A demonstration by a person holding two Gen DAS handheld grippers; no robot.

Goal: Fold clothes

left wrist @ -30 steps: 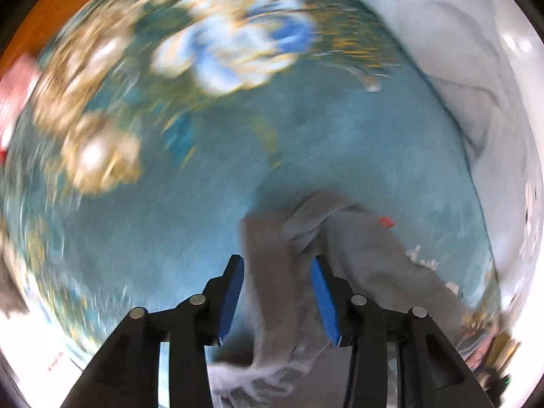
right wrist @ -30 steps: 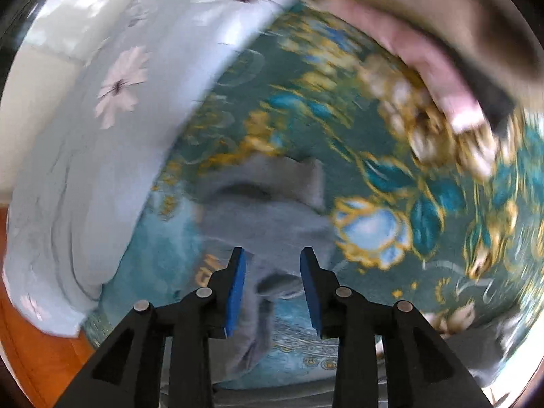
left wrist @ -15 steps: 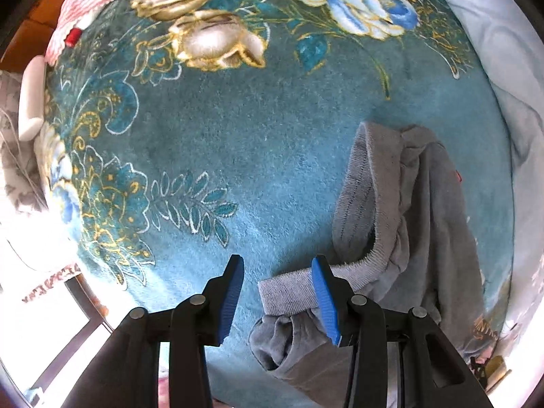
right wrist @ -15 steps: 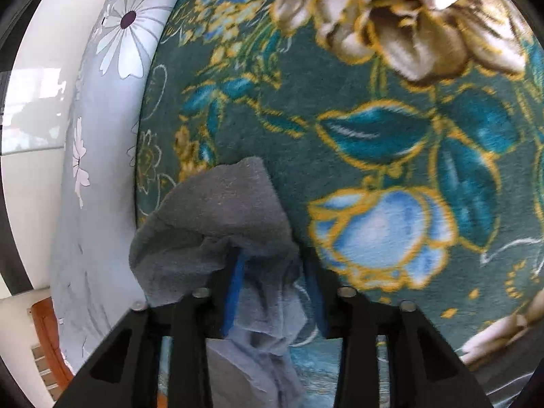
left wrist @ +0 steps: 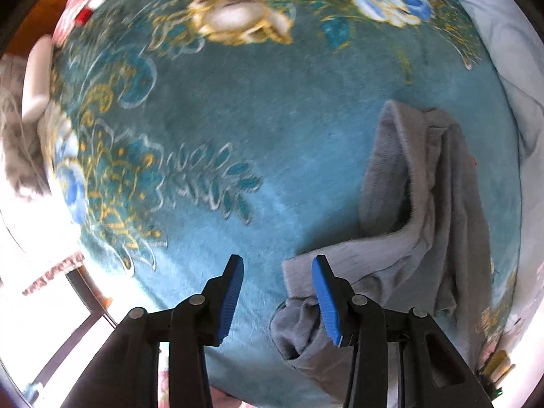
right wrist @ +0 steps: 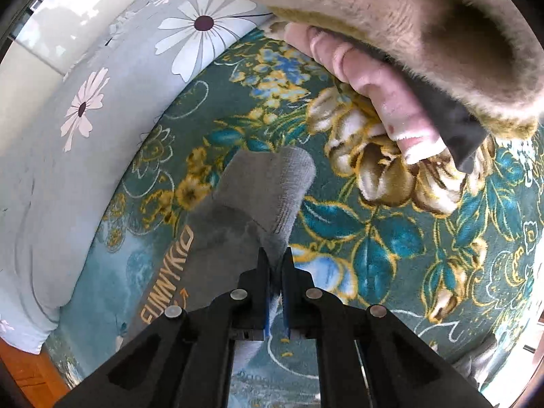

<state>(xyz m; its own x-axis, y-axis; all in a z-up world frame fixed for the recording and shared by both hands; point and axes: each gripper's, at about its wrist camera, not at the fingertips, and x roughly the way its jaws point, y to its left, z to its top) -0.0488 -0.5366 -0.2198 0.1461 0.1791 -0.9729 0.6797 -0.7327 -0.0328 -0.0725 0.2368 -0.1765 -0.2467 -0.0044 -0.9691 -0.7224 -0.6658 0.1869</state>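
Your right hand-held gripper is clamped tight on the grey garment; a second ago its jaws stood apart over the cloth, half a second ago they were closing around a bunched fold. Now the pads pinch a thin edge and the ribbed cuff end stands up ahead of the tips.

Your left hand-held gripper has nothing gripped and its jaws are opening. The ribbed band of the same grey garment lies across the right pad's tip, and bare blanket fills the rest of the gap. A second ago that gap held grey cloth; since then the gripper has slid sideways, off the pile.

The garment lies rumpled on the teal floral blanket, toward its right edge in the left wrist view, beside the pale blue daisy-print bedsheet. Orange lettering on the blanket shows just left of the cloth in the right wrist view.

Your left hand, in a fuzzy tan sleeve, shows at top right, larger than half a second ago.
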